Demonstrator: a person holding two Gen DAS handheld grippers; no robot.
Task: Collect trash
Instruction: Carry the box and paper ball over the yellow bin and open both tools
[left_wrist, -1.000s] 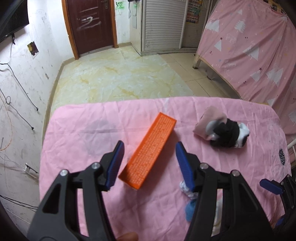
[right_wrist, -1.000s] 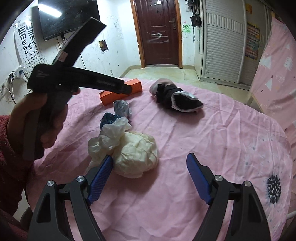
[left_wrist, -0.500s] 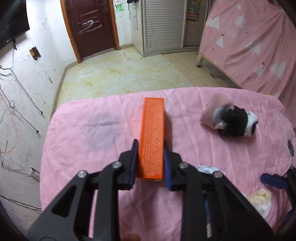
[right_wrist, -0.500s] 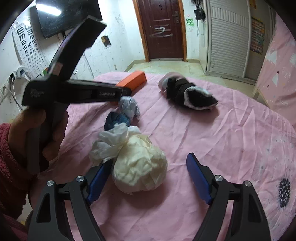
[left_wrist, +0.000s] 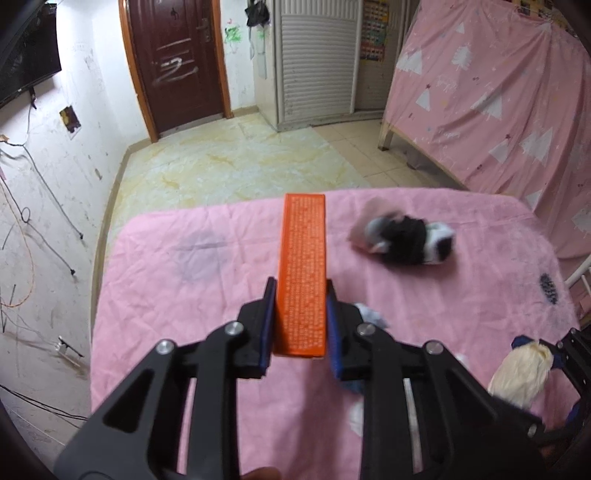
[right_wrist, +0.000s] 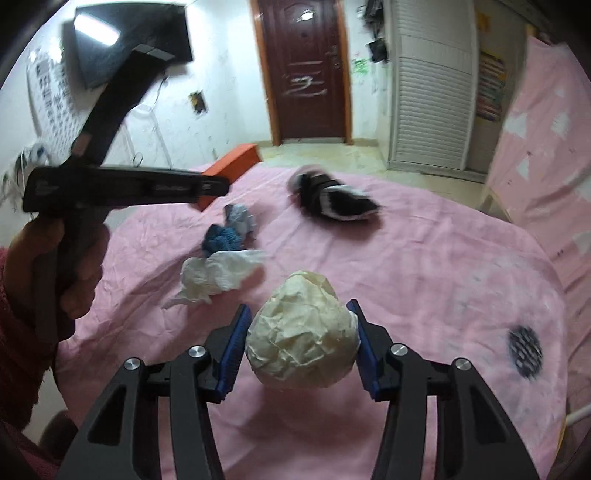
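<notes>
The left gripper (left_wrist: 301, 317) is squeezing the orange box (left_wrist: 303, 273) between its 2 blue pads. It holds the box by the near end. The box's long side points straight out ahead of the gripper, the same way the fingers point, toward the far edge of the pink table (left_wrist: 184, 295). From the right wrist view the box looks lifted off the cloth.

The right gripper (right_wrist: 301, 343) is wrapped around the cream paper ball (right_wrist: 301, 332). One blue pad sits on each side of the ball and both look like they touch it, so it is gripping the ball. The ball is near the front edge of the table, right in the middle of the fingers. I cannot tell for sure if it is up off the cloth.

More trash is left on the table: a white crumpled tissue (right_wrist: 218, 277), a blue scrap (right_wrist: 221, 240) and a grey scrap (right_wrist: 240, 218). They sit in a small bunch toward the left side, between the 2 grippers. The left gripper is nearer to them. A black and white sock bundle (right_wrist: 332, 199) lies by the far edge, well apart from the bunch.

Both grippers are full, so I think each must drop its thing in a bin first. No bin shows in either view.
</notes>
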